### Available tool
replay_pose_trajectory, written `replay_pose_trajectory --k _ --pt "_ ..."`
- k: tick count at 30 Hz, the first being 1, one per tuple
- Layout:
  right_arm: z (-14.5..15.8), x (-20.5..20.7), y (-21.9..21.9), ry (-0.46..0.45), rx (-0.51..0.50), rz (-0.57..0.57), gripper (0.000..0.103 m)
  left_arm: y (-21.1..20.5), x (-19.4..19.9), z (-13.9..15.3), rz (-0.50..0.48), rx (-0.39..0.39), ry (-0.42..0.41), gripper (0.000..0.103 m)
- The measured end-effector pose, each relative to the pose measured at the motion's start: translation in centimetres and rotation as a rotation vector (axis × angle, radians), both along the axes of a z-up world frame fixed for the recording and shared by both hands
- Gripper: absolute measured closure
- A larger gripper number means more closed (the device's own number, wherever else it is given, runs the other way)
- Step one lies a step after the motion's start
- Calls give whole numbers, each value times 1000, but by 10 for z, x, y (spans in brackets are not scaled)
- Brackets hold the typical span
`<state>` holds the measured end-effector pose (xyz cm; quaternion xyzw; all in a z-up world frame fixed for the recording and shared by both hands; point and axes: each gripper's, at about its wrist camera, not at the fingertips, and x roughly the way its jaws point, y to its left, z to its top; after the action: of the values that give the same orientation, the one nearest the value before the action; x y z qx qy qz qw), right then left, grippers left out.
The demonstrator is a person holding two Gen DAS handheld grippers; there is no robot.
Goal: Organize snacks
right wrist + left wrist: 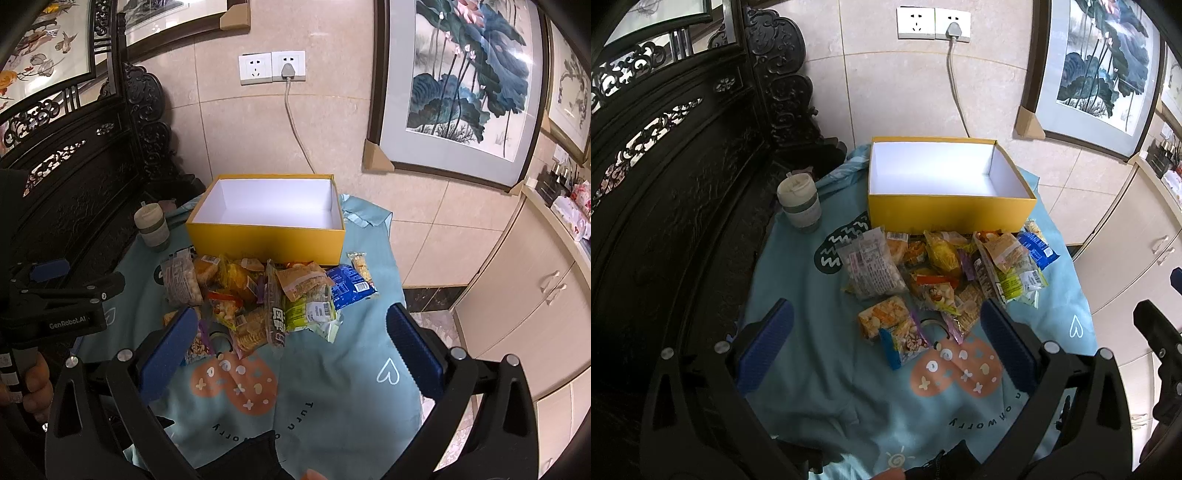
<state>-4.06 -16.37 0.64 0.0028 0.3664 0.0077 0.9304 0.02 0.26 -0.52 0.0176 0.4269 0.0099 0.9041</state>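
Observation:
A yellow box (pixel 951 210) with an empty white inside stands open at the back of the table; it also shows in the right wrist view (pixel 266 243). A heap of snack packets (pixel 934 273) lies in front of it, also in the right wrist view (pixel 258 295). A blue packet (pixel 1036 249) (pixel 349 286) lies at the heap's right. My left gripper (pixel 886 343) is open and empty, above the heap's near edge. My right gripper (pixel 291 350) is open and empty, above the cloth near the heap's front.
A light blue cloth (pixel 820 369) (pixel 351 387) covers the table. A white cup (pixel 799 205) (pixel 152 229) stands left of the box. Dark carved furniture (pixel 665 184) stands at the left. Cabinets (pixel 517 314) stand at the right. A tiled wall (pixel 905 92) is behind.

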Motion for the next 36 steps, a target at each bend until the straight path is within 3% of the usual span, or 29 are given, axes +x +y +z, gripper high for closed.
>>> replay_pose_trajectory --k 36 --pt "-4 0 5 11 0 0 1 1 0 -6 6 0 18 2"
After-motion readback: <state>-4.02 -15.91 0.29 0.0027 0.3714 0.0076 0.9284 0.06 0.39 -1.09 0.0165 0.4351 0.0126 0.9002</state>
